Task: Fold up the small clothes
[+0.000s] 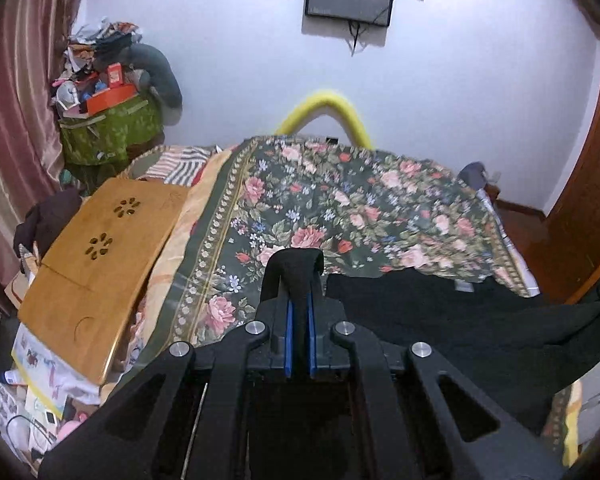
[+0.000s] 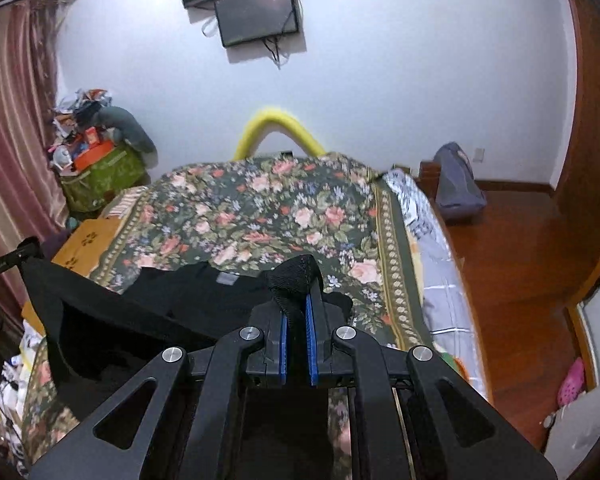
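Observation:
A black garment (image 1: 440, 320) hangs stretched between my two grippers above the floral bed cover (image 1: 320, 200). My left gripper (image 1: 300, 280) is shut on one edge of the garment, and a fold of black cloth sticks out past its blue pads. The cloth runs off to the right toward the other gripper. In the right wrist view my right gripper (image 2: 299, 292) is shut on the other edge, with ribbed black cloth bunched at its tips. The garment (image 2: 140, 312) spreads to the left there, and its far part rests on the bed cover (image 2: 280, 208).
A wooden lap tray (image 1: 100, 264) lies on the bed's left side over papers and clutter. A green bag (image 1: 108, 128) piled with items stands at the back left by the curtain. A yellow foam arch (image 1: 324, 112) rises behind the bed. Wood floor (image 2: 512, 264) and a blue bag (image 2: 456, 184) lie to the right.

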Demonstrator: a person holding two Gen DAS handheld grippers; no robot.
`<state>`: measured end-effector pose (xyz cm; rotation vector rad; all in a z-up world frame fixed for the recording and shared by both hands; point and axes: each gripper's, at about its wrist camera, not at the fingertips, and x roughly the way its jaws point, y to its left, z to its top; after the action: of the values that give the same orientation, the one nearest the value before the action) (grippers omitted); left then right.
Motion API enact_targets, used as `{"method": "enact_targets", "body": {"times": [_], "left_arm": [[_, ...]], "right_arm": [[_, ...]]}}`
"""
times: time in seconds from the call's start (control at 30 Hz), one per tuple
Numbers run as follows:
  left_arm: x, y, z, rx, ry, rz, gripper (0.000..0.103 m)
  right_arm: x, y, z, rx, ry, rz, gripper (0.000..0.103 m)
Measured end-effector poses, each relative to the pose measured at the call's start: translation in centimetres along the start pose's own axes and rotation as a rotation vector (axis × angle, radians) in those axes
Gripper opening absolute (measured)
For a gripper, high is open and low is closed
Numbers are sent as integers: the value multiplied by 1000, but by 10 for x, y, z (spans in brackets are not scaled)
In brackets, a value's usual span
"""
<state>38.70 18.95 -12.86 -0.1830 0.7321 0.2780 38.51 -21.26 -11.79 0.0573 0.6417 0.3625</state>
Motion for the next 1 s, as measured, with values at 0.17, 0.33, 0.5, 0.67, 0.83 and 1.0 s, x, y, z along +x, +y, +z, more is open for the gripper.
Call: {"method": "enact_targets", "body": {"times": [0.17,0.33,0.5,0.67,0.83,1.0], "left_arm": [[56,-3,4,-1,56,8,4],[103,-7,4,16,109,32,4],[122,-5,7,16,132,56,6],[110,5,9,-24,129,30,50],[90,9,-11,47,159,38,54],[73,14,-47,89,250,15,60]], "right_arm": [[37,-7,1,3,36,-15,7],[67,-21,4,26,73,-15,7],[77,-27,7,30,103,5,8],[61,-29,11,63,57,-3,48],[45,-25,11,31,76,0,56],[28,-19,-4,-7,130,3,60]]}}
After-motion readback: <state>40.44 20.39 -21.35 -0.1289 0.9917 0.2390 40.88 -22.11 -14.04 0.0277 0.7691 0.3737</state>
